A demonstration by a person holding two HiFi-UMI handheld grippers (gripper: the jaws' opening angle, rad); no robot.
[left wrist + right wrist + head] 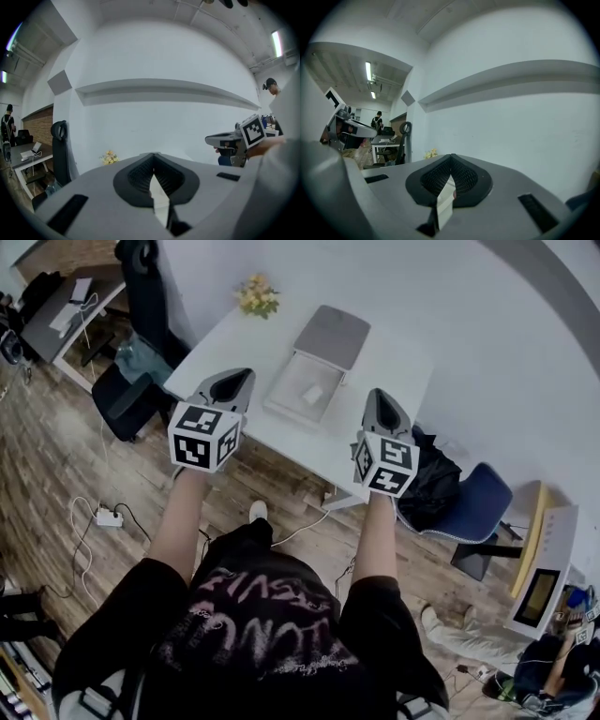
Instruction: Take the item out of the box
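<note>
Since the white rectangular table [398,362] backs onto the wall, its near edge is the open side. The flat grey box [281,401] lies there, lid thrown back, likely for reach. The left gripper [239,381] and right gripper [382,404] flank it, both pinched closed and empty, with the small white item [312,395] inside.

The left gripper [153,163] fills the lower frame, its 2 grey jaws with black ribbed pads pressed together at the tips, nothing between them. Behind it stands a plain white wall with a long grey ledge [164,89]. A small bunch of yellow flowers [109,158] shows at left, near a tall black office chair [58,150]. The right gripper [212,139], with its black-and-white marker cube, is at right.
</note>
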